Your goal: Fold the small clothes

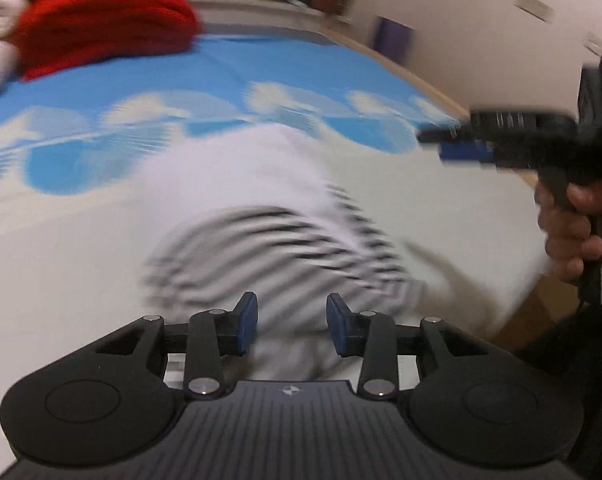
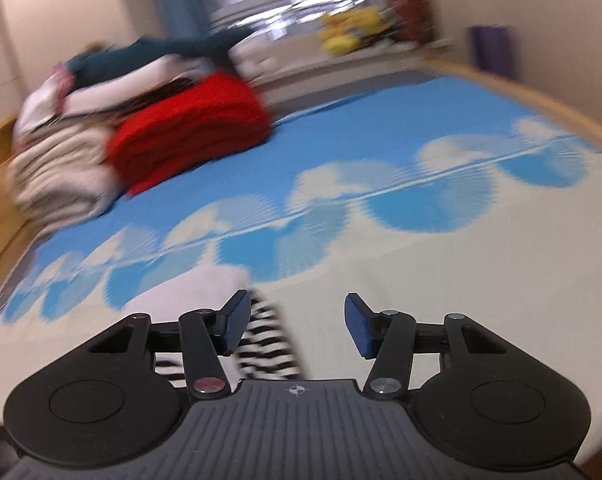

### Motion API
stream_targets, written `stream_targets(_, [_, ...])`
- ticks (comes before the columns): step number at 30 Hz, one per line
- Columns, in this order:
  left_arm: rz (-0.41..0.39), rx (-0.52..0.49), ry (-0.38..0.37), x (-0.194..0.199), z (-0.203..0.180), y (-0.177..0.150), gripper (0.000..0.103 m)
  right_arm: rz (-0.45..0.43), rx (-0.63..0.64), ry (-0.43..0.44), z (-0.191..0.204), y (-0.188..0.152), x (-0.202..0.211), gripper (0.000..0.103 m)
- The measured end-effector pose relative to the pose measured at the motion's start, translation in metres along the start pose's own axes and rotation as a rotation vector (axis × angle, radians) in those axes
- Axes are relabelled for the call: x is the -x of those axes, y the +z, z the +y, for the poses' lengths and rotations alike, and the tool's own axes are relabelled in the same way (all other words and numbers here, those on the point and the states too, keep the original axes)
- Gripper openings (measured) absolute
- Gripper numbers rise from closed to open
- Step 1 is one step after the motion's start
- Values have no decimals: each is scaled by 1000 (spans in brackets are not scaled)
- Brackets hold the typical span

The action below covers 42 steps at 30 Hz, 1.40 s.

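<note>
Lying at the lower centre of the left wrist view, a striped garment is resting on the bed, part white and part black-and-white striped, its outline smeared by motion blur. The left gripper is hanging just above its near edge with jaws parted; cloth is showing behind the gap, but neither pad is pressing on it, so nothing is being held. At the right edge of the same view, the right gripper is reaching in above the sheet, carried by a hand. In the right wrist view the right gripper is likewise standing apart and empty, with the striped cloth passing under its left finger at the lower centre of the frame.

Whether the garment is already folded once cannot be told through the blur; it is looking bunched rather than squared, so the fold is judged to be unfinished. At the upper left of both views, a red piece is sitting folded beside a heap of other clothes; whether that heap is done work or waiting work is not showing. Judged from this, at least one piece is finished and the striped one is remaining in hand.
</note>
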<state>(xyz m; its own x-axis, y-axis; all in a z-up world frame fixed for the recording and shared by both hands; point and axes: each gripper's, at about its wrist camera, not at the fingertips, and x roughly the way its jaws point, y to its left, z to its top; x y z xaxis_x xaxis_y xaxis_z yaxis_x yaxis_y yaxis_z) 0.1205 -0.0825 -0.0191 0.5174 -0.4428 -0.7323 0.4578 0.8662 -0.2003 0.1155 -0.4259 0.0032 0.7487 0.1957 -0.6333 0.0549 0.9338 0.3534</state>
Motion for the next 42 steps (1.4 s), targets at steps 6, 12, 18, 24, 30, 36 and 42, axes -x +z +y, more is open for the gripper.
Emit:
stream_targets(6, [6, 263, 29, -17, 55, -11, 75, 210, -60, 115, 23, 4, -90, 55])
stream_targets(12, [55, 485, -57, -40, 78, -39, 83, 310, -170, 89, 25, -3, -132, 22])
stream_targets(18, [31, 498, -114, -31, 79, -35, 83, 51, -253, 305, 18, 17, -79, 1])
stream_targets(24, [158, 311, -54, -56, 53, -38, 86, 273, -278, -69, -14, -3, -105, 1])
stream_targets(30, [183, 333, -57, -55, 59, -38, 86, 291, -139, -113, 15, -13, -119, 2])
stream_targets(36, [72, 344, -68, -41, 57, -26, 86, 239, -178, -50, 10, -11, -109, 7])
stream_targets(42, [116, 476, -103, -56, 76, -36, 86, 299, -183, 57, 8, -24, -96, 53])
